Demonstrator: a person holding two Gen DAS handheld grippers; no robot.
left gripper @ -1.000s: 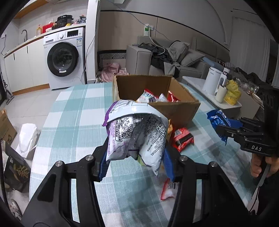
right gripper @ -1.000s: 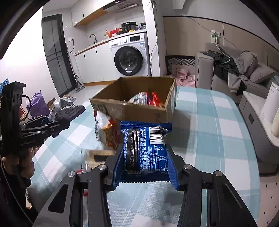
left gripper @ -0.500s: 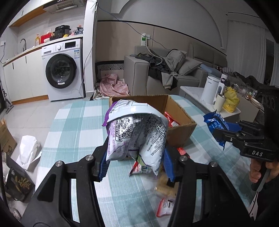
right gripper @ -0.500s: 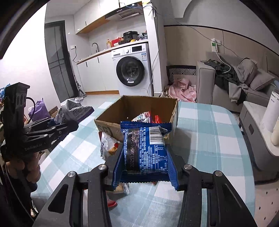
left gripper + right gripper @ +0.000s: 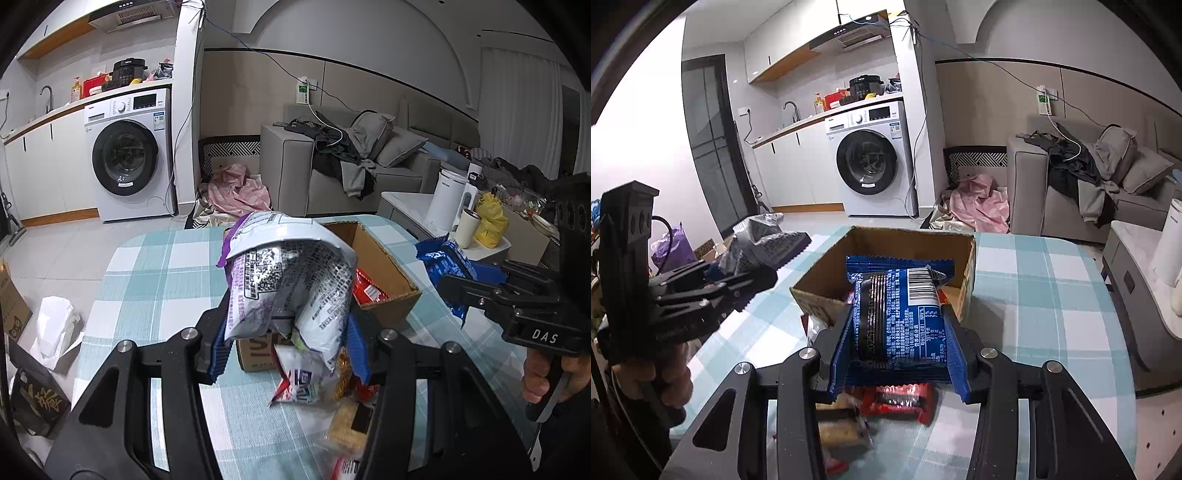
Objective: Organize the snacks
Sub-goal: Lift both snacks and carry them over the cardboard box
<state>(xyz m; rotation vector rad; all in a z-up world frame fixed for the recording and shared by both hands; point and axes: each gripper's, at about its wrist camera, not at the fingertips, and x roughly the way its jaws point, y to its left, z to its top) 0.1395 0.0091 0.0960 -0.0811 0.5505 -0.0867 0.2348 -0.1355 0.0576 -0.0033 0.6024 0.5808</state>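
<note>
both jaws grip snack packets (image 5: pixel 288 288) (image 5: pixel 897 317) near the box (image 5: pixel 886 243).

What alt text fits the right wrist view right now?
The right gripper is shut on a blue snack packet, held above the checked tablecloth before an open cardboard box. More snacks lie beneath.

My left wrist camera looks along its fingers, tilted down, at the cardboard box (image 5: pixel 384 273) close at twelve o'clock. My right wrist camera faces likewise. Both share the box, checked tablecloth (image 5: pixel 1034 280) and washing machine (image 5: pixel 127 155).
</note>
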